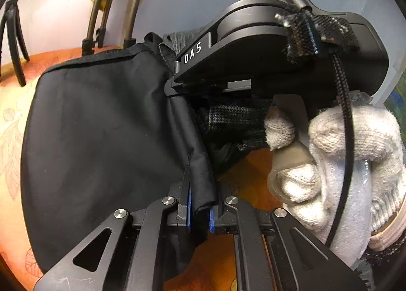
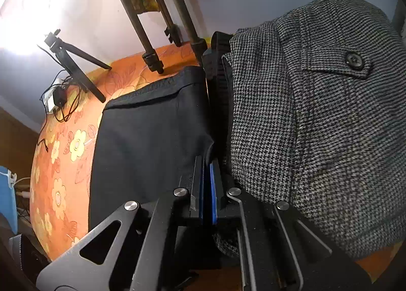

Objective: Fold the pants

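Observation:
Black pants [image 1: 101, 126] hang spread over the orange flowered tablecloth [image 1: 15, 118], a stitched hem along their far edge. My left gripper [image 1: 200, 204] is shut on a bunched fold of the black cloth between its blue pads. My right gripper [image 1: 175, 87], held by a white-gloved hand [image 1: 355, 144], pinches the same edge farther up. In the right wrist view the right gripper [image 2: 207, 164] is shut on a corner of the black pants [image 2: 147, 139]. A grey houndstooth garment [image 2: 317, 126] with a buttoned flap lies right beside them.
Tripod legs [image 2: 149, 47] stand on the table's far edge, a small black tripod [image 2: 73, 65] to their left. A charger with tangled cables [image 2: 57, 98] lies at the far left corner. The tablecloth [image 2: 63, 164] shows left of the pants, ending at the table's edge.

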The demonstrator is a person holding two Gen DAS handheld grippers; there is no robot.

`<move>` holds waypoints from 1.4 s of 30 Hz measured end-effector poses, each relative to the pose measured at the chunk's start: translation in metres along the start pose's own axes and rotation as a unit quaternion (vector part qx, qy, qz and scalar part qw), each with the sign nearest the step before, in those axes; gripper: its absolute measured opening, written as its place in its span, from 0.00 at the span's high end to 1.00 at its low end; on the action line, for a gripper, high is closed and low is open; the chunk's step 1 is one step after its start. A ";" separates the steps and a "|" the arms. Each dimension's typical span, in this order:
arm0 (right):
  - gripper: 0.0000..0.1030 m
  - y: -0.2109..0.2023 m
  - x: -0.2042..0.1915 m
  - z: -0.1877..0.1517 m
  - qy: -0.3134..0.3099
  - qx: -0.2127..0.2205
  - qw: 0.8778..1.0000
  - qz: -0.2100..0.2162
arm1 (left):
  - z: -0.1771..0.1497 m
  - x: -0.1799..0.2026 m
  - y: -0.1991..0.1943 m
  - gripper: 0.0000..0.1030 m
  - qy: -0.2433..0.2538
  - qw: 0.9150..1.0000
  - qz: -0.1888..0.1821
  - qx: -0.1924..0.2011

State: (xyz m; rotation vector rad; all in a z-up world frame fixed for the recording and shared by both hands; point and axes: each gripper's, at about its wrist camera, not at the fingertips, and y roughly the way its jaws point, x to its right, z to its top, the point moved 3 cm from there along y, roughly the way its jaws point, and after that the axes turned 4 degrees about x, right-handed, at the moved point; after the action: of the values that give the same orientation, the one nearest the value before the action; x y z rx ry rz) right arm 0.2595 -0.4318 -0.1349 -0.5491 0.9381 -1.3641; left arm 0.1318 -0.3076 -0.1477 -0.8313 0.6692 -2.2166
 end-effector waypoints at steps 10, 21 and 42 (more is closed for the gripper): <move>0.91 -0.020 -0.009 -0.006 -0.027 0.018 0.999 0.011 | -0.015 0.026 -0.046 0.73 0.075 0.997 0.008 -0.023; 0.57 -0.074 -0.024 -0.055 -0.052 0.072 0.995 0.035 | -0.009 -0.033 -0.086 0.73 0.056 0.994 0.091 -0.004; 0.45 -0.018 0.007 -0.079 -0.035 -0.018 0.998 0.041 | -0.002 -0.115 -0.027 0.46 -0.068 0.990 0.123 -0.030</move>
State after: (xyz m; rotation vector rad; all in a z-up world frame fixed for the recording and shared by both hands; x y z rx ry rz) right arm 0.1839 -0.4272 -0.1653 -0.5746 0.9203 -1.2492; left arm 0.1853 -0.2059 -0.1746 -0.8714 0.7335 -1.9092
